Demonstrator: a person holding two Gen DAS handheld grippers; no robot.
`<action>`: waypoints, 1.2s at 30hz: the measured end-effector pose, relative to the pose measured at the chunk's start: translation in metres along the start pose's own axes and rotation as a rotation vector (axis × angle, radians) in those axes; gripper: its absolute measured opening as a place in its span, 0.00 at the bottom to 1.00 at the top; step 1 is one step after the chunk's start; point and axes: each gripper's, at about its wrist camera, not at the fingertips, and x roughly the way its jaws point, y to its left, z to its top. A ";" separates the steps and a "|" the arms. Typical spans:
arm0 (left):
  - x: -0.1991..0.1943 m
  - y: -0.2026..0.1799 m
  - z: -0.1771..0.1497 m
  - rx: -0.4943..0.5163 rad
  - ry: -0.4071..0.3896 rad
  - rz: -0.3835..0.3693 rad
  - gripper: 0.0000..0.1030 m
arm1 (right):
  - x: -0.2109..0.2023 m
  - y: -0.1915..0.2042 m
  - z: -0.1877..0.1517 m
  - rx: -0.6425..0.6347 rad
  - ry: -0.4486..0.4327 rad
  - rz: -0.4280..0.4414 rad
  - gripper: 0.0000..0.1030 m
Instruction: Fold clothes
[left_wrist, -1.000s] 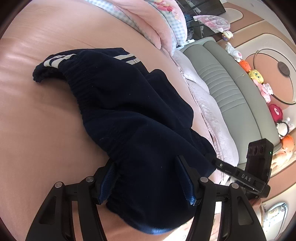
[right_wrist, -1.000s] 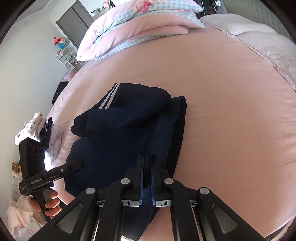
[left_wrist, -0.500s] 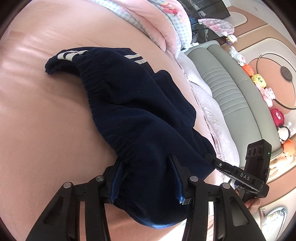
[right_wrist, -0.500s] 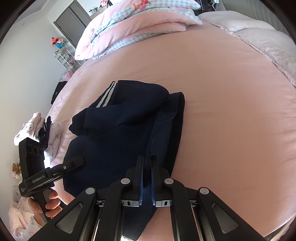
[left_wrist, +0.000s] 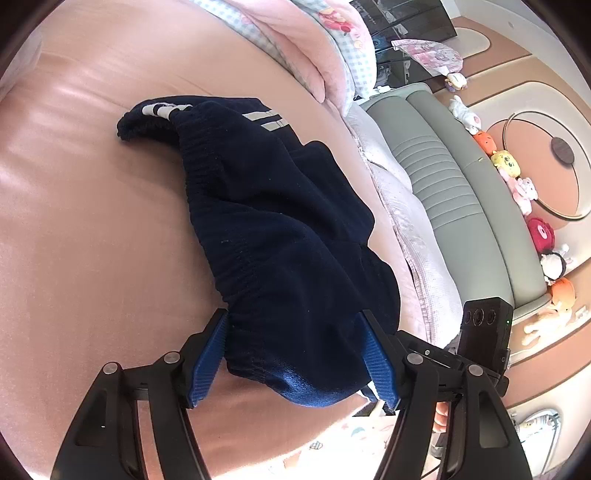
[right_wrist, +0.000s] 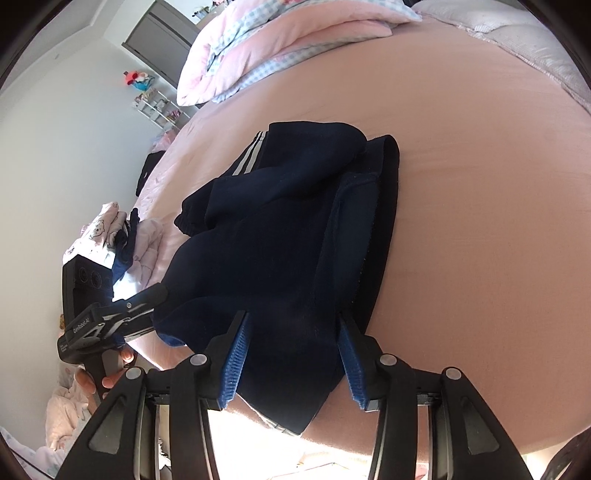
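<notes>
The navy trousers (right_wrist: 288, 236) lie bunched in rough layers on the pink bed (right_wrist: 480, 221), striped leg end doubled over at 11 o'clock. Both claws, left gripper (left_wrist: 295, 354) and right gripper (right_wrist: 291, 354), stand spread astride the near edge, pinching nothing. The fold looks partial; squaring remains.

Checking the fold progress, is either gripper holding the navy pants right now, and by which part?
Nothing is held. Both the left gripper and right gripper are open, straddling the navy pants.

Each gripper (left_wrist: 295, 354) is black, with silver screws and ribbed blue pads (right_wrist: 236, 354). The left gripper (right_wrist: 110, 317) carries white lettering.
</notes>
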 end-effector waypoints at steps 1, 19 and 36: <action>-0.001 0.000 -0.001 0.001 0.001 -0.004 0.65 | 0.000 0.000 -0.003 0.002 0.003 0.006 0.45; -0.009 -0.013 -0.019 0.083 0.046 -0.031 0.65 | 0.002 -0.005 -0.036 -0.063 0.054 0.080 0.46; -0.005 -0.011 -0.021 0.086 0.052 0.033 0.65 | 0.003 0.017 -0.058 -0.224 0.064 0.025 0.46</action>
